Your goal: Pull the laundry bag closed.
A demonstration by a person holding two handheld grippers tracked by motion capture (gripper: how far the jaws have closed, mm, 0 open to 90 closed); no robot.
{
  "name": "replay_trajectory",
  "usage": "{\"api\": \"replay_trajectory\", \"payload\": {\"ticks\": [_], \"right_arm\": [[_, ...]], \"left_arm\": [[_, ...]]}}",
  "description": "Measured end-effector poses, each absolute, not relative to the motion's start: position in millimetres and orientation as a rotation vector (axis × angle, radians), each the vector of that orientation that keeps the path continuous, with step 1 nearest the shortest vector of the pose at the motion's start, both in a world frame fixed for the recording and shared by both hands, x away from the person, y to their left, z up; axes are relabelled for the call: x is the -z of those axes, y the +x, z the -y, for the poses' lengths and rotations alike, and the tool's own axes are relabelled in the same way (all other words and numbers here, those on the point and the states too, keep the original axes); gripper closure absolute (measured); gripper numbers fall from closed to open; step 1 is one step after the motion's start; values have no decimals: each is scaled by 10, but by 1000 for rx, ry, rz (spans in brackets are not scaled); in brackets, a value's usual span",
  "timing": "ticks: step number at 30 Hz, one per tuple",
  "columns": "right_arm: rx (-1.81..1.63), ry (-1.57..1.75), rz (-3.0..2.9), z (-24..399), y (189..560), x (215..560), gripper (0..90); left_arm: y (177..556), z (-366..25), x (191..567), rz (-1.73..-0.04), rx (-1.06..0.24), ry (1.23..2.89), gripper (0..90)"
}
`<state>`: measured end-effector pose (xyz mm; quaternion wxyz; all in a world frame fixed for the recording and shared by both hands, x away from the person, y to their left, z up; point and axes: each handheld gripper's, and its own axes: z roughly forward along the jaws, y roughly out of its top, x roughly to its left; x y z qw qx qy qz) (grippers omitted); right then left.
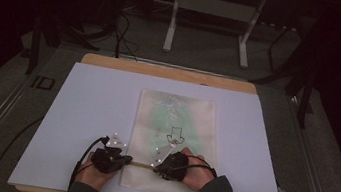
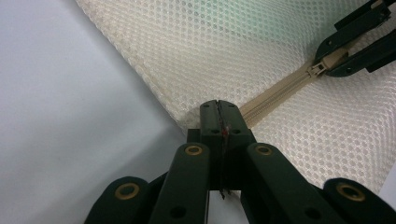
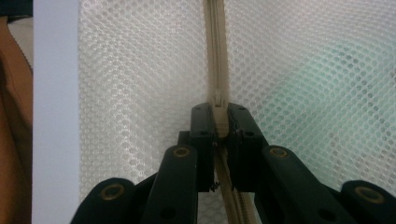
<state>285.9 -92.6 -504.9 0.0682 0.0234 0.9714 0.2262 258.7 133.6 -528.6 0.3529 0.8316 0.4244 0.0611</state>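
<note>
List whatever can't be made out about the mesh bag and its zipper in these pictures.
- Mesh bag contents: high view, only a green blur and a dark arrow shape through the mesh.
- Zipper pull: right gripper view, right gripper jaws cover its tab.
- Bag edge: left gripper view, left gripper jaws shut over it.
- Zipper teeth: too fine to tell meshed or parted.

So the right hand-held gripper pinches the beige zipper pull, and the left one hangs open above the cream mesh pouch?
Not open: the left gripper view shows the left hand-held gripper shut on the cream mesh pouch's edge, at the zipper's end. The right hand-held gripper does pinch the beige zipper pull.
</note>
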Motion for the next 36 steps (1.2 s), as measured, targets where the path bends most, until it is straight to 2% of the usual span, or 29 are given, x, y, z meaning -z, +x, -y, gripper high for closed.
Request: {"api": "replay_trajectory", "payload": {"ticks": [36], "right_arm": [[-678, 95, -2926, 1072, 2843, 5021, 824]], "left_arm": [[2587, -1336, 5286, -1101, -156, 2150, 896]]}}
